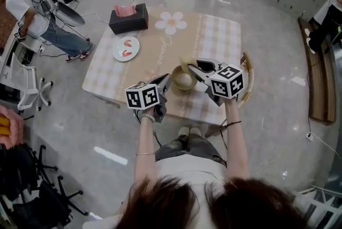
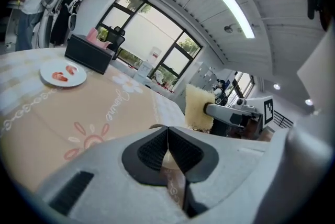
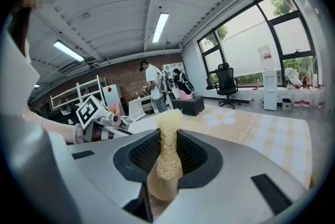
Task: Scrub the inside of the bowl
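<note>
One wide tabletop (image 1: pixel 214 35) with a checked cloth carries the bowl (image 1: pixel 183 82) near its front edge. The left gripper (image 2: pixel 167 136) is closed on what looks like the bowl's rim, which should steady it. The right gripper (image 3: pixel 168 148) is clamped on a pale fibrous scrubber (image 3: pixel 168 123), held just above the bowl. To scrub well, I think the scrubber should go down inside and press in circles along the wall, with the rim gripped firmly.

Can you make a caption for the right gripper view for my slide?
Right gripper squeezing a fuzzy yellow scrub pad, with the flowery table behind.
</note>
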Tool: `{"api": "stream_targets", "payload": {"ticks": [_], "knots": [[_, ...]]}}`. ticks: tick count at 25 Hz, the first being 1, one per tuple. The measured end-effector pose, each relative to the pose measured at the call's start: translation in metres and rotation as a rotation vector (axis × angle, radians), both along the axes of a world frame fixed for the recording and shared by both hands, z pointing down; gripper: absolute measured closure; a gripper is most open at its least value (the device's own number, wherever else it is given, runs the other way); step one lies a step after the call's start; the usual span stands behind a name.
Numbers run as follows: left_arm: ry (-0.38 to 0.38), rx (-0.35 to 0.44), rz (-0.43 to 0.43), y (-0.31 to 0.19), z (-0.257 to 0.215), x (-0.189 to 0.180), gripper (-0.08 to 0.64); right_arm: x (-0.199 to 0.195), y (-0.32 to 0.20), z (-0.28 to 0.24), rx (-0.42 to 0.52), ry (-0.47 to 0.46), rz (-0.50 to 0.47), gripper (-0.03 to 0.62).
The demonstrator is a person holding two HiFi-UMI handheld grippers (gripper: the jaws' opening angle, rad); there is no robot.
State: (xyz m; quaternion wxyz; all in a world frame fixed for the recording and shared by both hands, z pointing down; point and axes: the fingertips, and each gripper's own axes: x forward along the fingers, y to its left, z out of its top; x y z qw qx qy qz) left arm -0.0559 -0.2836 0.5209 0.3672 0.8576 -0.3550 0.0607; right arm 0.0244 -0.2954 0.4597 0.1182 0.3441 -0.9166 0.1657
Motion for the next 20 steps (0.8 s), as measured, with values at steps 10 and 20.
{"api": "stream_targets", "payload": {"ticks": [10,20], "knots": [[0.062,-0.112,-0.115,0.006,0.029,0.001,0.52,-0.003,-0.011,0.012,0.007,0.236,-0.191,0.508],[0.208,-0.237,-0.188,0.008,0.045,0.002,0.457,-0.017,-0.017,0.028,0.037,0.451,-0.383,0.508]]}}
